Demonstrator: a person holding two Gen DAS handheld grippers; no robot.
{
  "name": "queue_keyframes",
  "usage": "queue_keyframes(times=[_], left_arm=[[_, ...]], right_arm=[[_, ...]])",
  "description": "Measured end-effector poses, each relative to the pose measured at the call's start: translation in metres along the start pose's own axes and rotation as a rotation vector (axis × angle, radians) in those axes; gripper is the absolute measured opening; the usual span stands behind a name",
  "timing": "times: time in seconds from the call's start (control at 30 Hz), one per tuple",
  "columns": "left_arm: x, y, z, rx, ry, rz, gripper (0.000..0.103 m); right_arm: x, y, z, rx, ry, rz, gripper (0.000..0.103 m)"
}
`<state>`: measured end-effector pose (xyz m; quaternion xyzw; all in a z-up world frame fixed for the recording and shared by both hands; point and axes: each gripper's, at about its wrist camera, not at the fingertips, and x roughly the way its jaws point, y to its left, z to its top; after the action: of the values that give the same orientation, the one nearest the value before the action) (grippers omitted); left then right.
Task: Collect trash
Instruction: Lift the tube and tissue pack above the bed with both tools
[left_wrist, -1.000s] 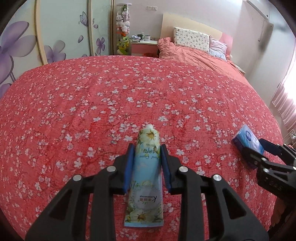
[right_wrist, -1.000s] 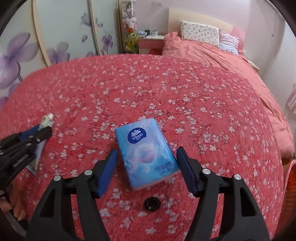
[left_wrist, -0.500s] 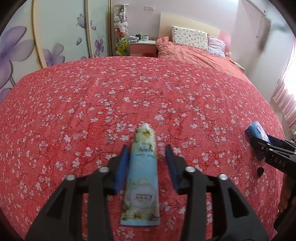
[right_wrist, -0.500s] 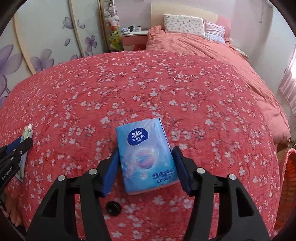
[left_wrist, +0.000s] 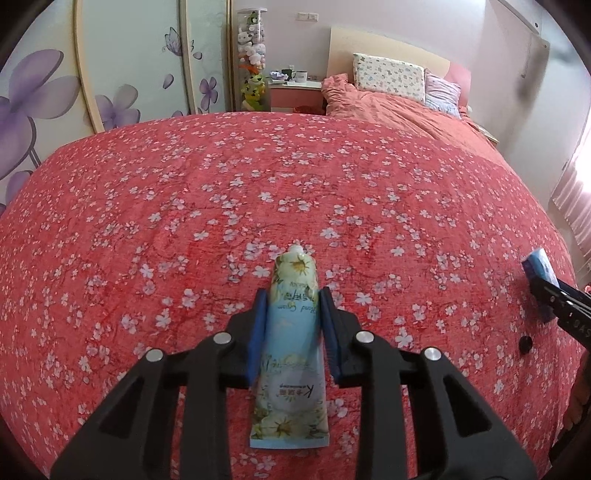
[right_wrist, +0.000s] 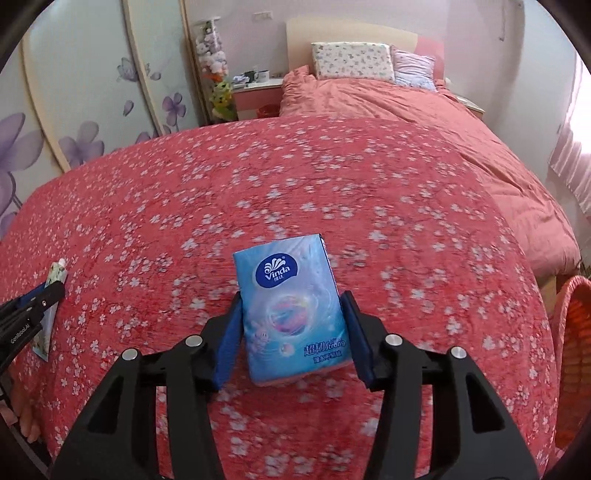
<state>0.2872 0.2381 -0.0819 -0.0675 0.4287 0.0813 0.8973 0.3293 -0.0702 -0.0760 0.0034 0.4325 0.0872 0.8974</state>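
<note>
1. A red bedspread (left_wrist: 258, 192) scattered with white blossoms fills both wrist views; beyond it, at 12 o'clock, lies a salmon quilt (left_wrist: 388, 110) with a floral pillow (left_wrist: 388, 75) against the headboard.
2. At 11 o'clock in the left wrist view a clear column of plush toys (left_wrist: 253, 55) stands beside a pink nightstand (left_wrist: 295, 96) carrying mugs; wardrobe doors (left_wrist: 48, 81) painted with purple flowers run along the 9 to 10 o'clock side.
3. A small black cap (left_wrist: 525, 344) rests on the bedspread at 3 o'clock in the left wrist view, near the other tool; nothing lies across either gripper's front.
4. A woven red-orange basket (right_wrist: 572, 354) shows at the 3 o'clock edge of the right wrist view, off the bed's side.
5. The left gripper (left_wrist: 290, 306) has just been closing; its blue pads now press both sides of a hand cream tube (left_wrist: 290, 354), which lies flat on the bedspread, nozzle toward 12 o'clock, crimped end toward 6.
6. The right gripper (right_wrist: 293, 310) has just been closing as well; its blue pads clamp the long sides of a blue Vinda tissue pack (right_wrist: 291, 306), logo end toward 12 o'clock. The blurred bedspread beneath leaves unclear whether the pack is raised or resting.
7. Each tool appears in the other's view: the tube at 9 o'clock on the right camera, the pack at 3 o'clock on the left.
</note>
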Motion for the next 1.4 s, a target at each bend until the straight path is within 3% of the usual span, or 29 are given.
queue_keyframes(times=[0.7, 1.03, 1.23, 1.4], left_arm=[[-0.029, -0.042, 0.0, 0.052, -0.067, -0.073, 0.028], [-0.006, -0.033, -0.007, 0.008, 0.002, -0.075, 0.029], [-0.008, -0.029, -0.013, 0.011, -0.002, -0.072, 0.04], [-0.01, -0.029, -0.022, 0.014, -0.003, -0.063, 0.041]], right_arm=[[-0.02, -0.027, -0.006, 0.033, -0.068, -0.02, 0.051], [-0.009, -0.032, -0.021, 0.029, -0.034, -0.029, 0.052], [-0.006, -0.032, -0.025, 0.031, -0.015, -0.029, 0.055], [-0.009, -0.032, -0.029, 0.032, -0.012, -0.029, 0.055]])
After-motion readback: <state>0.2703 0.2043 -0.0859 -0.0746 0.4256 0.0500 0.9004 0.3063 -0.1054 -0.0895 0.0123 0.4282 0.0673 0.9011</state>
